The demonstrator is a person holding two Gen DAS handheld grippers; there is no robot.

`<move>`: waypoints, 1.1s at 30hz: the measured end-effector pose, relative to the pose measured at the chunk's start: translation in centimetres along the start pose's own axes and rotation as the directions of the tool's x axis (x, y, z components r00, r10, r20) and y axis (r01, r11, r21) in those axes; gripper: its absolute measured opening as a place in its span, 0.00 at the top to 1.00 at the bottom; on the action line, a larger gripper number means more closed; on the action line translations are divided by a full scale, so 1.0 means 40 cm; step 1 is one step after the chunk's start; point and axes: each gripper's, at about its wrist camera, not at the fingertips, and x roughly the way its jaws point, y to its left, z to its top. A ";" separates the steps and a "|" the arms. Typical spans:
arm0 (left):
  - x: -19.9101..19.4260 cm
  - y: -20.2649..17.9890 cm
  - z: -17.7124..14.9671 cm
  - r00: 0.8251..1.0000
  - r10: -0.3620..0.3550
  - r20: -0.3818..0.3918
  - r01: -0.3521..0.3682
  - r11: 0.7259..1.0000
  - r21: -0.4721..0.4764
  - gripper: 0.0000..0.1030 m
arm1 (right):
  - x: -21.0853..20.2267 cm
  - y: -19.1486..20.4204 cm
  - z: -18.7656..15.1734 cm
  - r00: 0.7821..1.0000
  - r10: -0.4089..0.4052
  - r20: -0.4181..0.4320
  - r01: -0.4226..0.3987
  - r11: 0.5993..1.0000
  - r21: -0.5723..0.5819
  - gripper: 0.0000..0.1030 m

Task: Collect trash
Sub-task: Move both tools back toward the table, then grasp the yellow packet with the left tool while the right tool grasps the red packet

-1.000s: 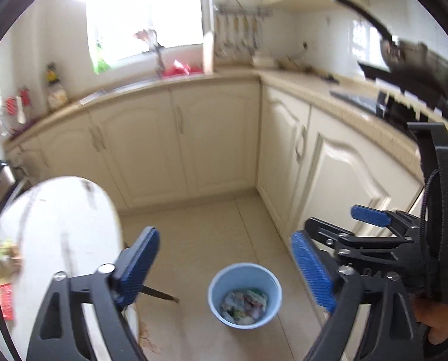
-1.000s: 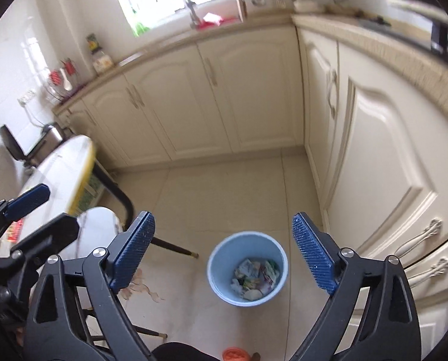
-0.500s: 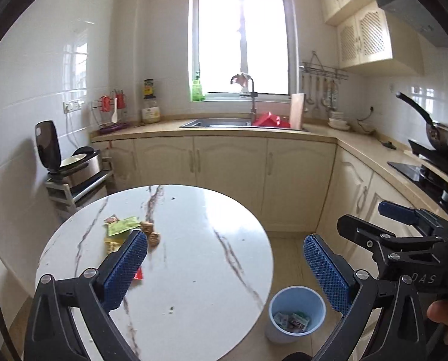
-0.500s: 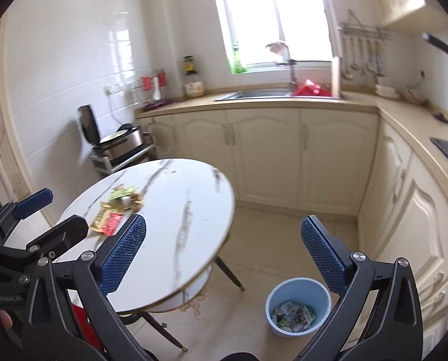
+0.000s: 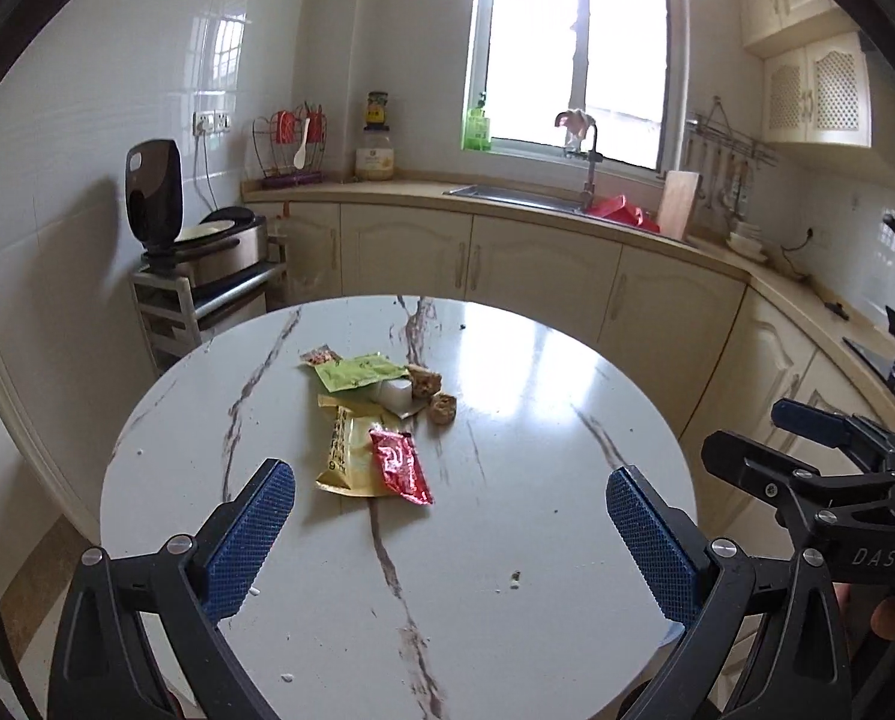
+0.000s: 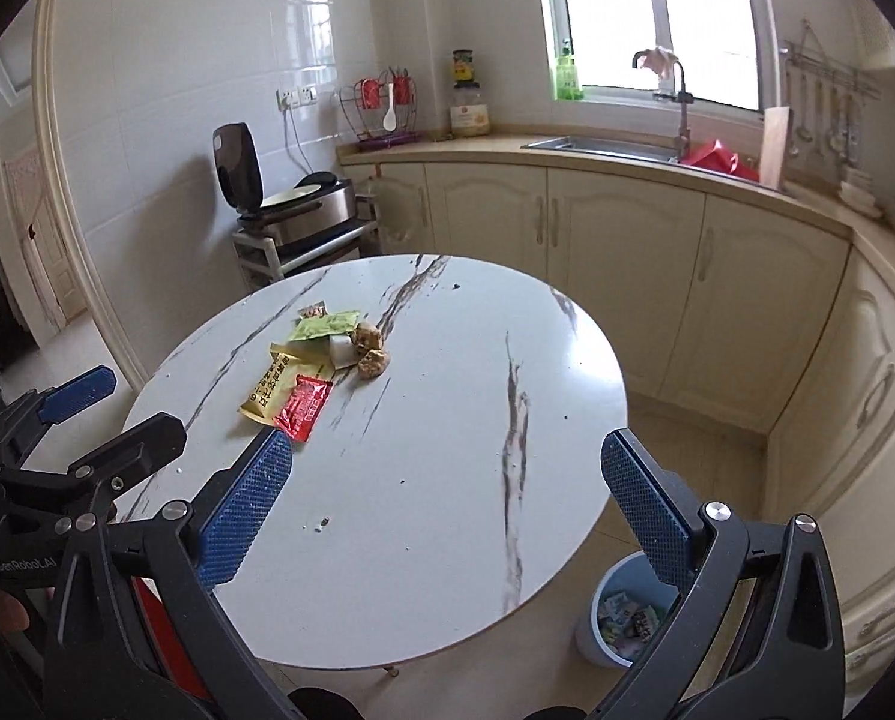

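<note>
Nearest the cameras, the left gripper (image 5: 450,531) and the right gripper (image 6: 446,501) both hang over the near part of the round marble table (image 5: 537,630); their jaws have just been opening and now stand spread wide, with nothing between the blue pads. Beyond them, near the middle of the tabletop, lies the trash in one loose cluster. Closest is a red sachet (image 5: 400,465), lying partly over a yellow wrapper (image 5: 345,450); both look like thin, crinkly foil, very light, limp and probably slick, so a pinch across a raised edge or corner should serve better than pressing down flat on the smooth marble. Behind them sit a green packet (image 5: 357,371), a small white piece (image 5: 398,393) and two brown crumbly lumps (image 5: 435,396), which touch one another; the lumps look brittle and may break up under a hard squeeze, so a gentle hold across their width seems wise. A few crumbs dot the surface nearer the grippers. On the floor beside the table, the right wrist view shows a blue bin (image 6: 603,606) already holding wrappers, the likely destination.
</note>
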 end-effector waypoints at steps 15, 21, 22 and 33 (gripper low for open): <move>0.363 0.312 0.105 0.953 -0.155 -0.259 0.099 0.971 -0.217 0.33 | 0.277 0.045 0.005 0.985 0.029 -0.171 -0.029 1.000 0.004 0.00; 0.421 0.331 0.176 0.949 -0.109 -0.297 0.071 0.988 -0.136 0.61 | 0.340 0.059 0.012 0.979 0.011 -0.205 -0.010 1.000 0.008 0.00; 0.426 0.331 0.181 0.947 -0.119 -0.300 0.082 0.988 -0.131 0.67 | 0.348 0.064 0.014 0.978 0.011 -0.209 -0.009 1.000 0.007 0.00; 0.364 0.355 0.164 0.956 -0.073 -0.286 0.056 0.996 -0.069 0.98 | 0.398 0.135 0.012 0.964 0.047 -0.263 -0.053 0.998 -0.015 0.00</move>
